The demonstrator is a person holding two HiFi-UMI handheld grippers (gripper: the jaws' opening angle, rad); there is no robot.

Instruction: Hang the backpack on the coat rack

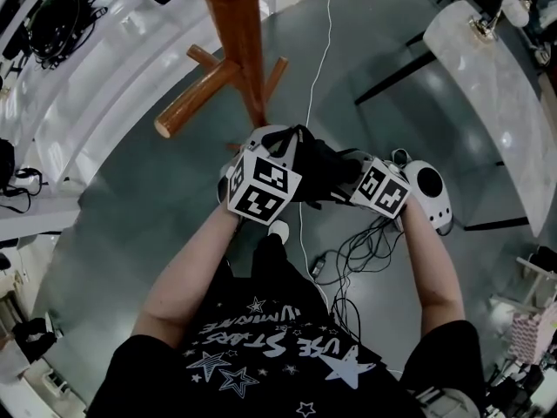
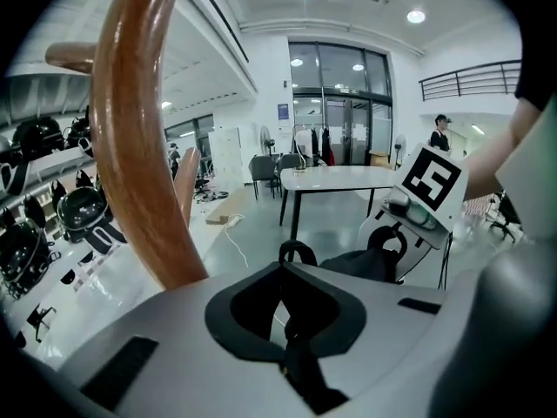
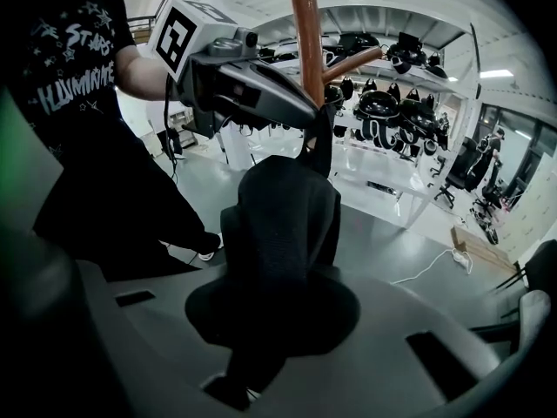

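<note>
The black backpack (image 1: 324,174) hangs between my two grippers, just below the wooden coat rack pole (image 1: 239,42) and its pegs (image 1: 193,98). My left gripper (image 1: 283,146) is shut on the backpack's thin top strap (image 2: 291,355), and the pole (image 2: 139,146) stands close on its left. My right gripper (image 1: 350,171) is shut on a thick fold of the backpack's body (image 3: 283,207). In the right gripper view the left gripper (image 3: 248,77) holds the strap (image 3: 318,138) up right next to the pole (image 3: 305,33). The backpack's lower part is hidden.
A white round device (image 1: 431,190) and tangled cables (image 1: 348,251) lie on the floor under my hands. A white cord (image 1: 318,68) runs past the rack. A white table (image 1: 496,77) stands at the right, and shelves with dark headgear (image 1: 52,16) at the left.
</note>
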